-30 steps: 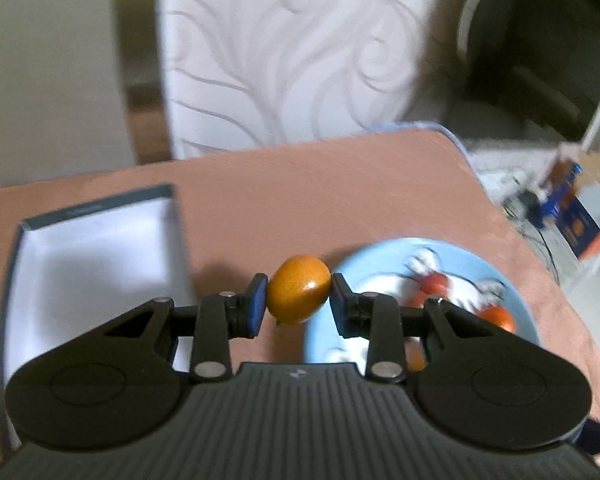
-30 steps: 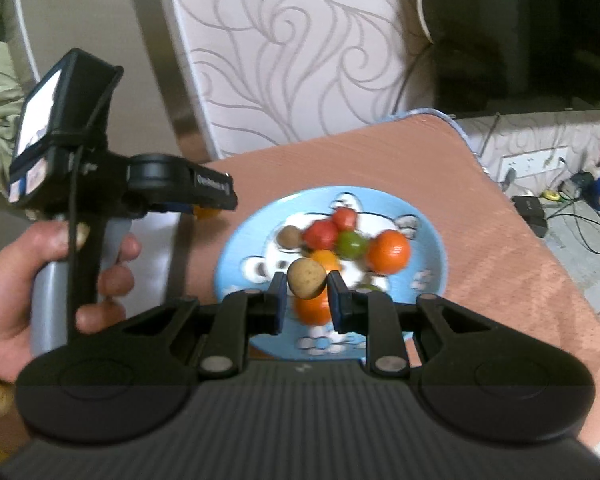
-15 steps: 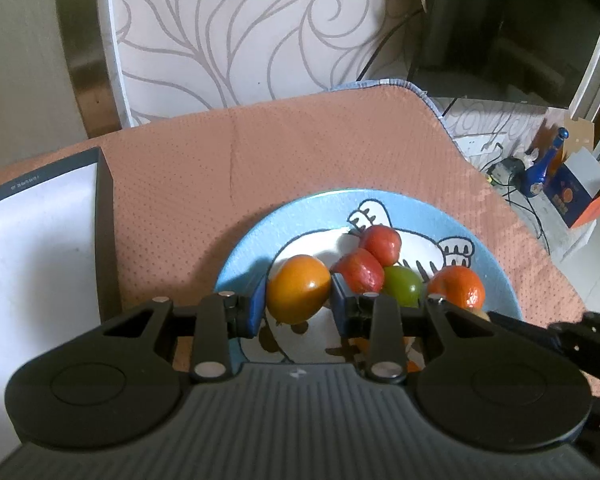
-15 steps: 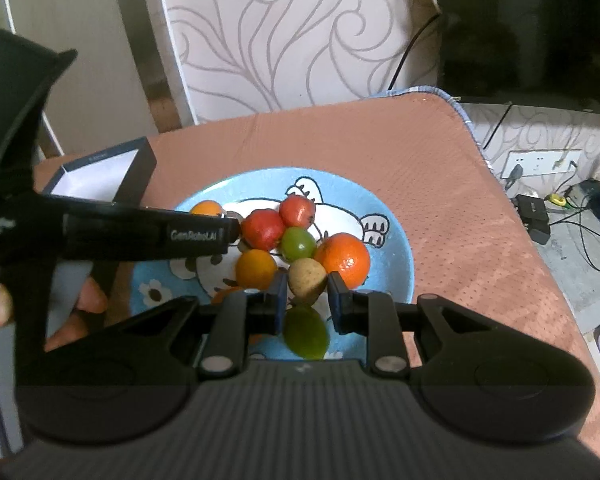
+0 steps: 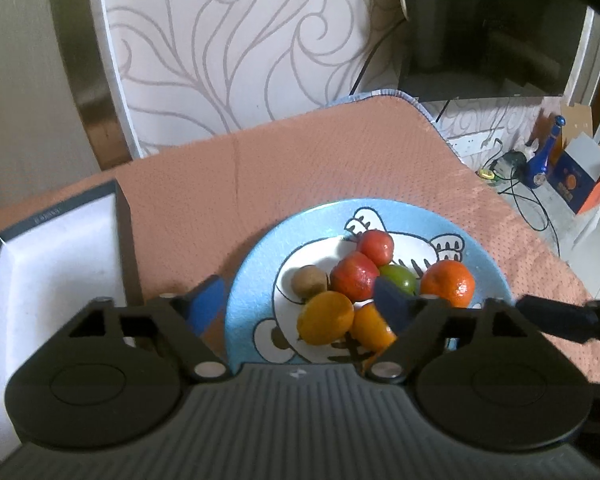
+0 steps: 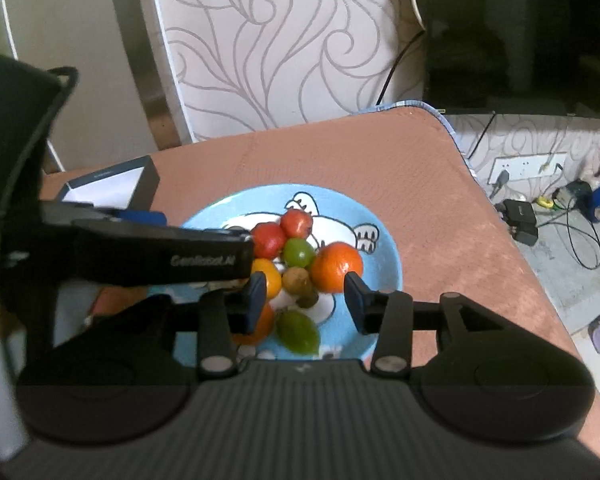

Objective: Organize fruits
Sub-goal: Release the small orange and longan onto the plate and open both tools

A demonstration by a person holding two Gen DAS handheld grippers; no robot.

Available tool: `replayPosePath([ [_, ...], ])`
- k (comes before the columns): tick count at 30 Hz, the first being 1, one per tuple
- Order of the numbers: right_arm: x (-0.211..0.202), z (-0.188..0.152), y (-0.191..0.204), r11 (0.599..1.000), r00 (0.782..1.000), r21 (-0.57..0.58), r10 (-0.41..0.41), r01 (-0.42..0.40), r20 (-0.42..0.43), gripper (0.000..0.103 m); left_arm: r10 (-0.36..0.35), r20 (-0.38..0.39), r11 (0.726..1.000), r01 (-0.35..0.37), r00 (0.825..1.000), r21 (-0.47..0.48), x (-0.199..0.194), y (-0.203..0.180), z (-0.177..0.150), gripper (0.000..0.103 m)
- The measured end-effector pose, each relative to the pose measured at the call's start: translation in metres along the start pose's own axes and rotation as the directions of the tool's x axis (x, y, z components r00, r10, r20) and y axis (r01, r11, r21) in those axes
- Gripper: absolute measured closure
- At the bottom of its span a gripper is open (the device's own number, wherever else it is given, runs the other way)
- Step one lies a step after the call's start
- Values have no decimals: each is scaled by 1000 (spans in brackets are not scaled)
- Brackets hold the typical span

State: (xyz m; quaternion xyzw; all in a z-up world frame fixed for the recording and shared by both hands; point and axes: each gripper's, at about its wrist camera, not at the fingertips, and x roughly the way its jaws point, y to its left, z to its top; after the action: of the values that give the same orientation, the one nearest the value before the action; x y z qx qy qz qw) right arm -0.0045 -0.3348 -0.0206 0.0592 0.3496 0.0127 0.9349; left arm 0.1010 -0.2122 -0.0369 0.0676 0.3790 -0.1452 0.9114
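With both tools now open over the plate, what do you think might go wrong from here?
1. The fruits are heaped mid-plate; the yellow fruit leans on its neighbours and might roll.
2. The left tool and right tool sit close over one plate and could collide.
3. The right tool's fingers flank the brown fruit and may nudge it.

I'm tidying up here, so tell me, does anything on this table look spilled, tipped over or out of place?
Nothing stands out. The fruits sit piled together inside the blue plate, none on the cloth, and the white box sits flat beside it, with nothing visible inside.
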Motion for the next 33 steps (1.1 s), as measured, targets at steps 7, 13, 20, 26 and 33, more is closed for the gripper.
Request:
replayPosePath([
  [7,-38,-8,9,996,999,73,-45,44,19,57,-10,110,995,0,994,95,-41,3,-6,2],
  [13,-71,-24,19,988,994,109,-113,112,8,57,-79,200,992,56,977,116,-73,14,-19,1],
  [20,-95,-46,23,981,990,134,-133,139,-56,57,-24,227,996,4,974,89,-107,14,-30,1],
  [26,-97,-51,29,992,992,80,-92,99,-87,56,-42,135,999,42,990,6,-133,7,-39,1],
  [33,-103,-59,12,1000,994,-7,-27,26,-108,56,-1,134,999,5,991,-31,-158,-32,-57,1],
])
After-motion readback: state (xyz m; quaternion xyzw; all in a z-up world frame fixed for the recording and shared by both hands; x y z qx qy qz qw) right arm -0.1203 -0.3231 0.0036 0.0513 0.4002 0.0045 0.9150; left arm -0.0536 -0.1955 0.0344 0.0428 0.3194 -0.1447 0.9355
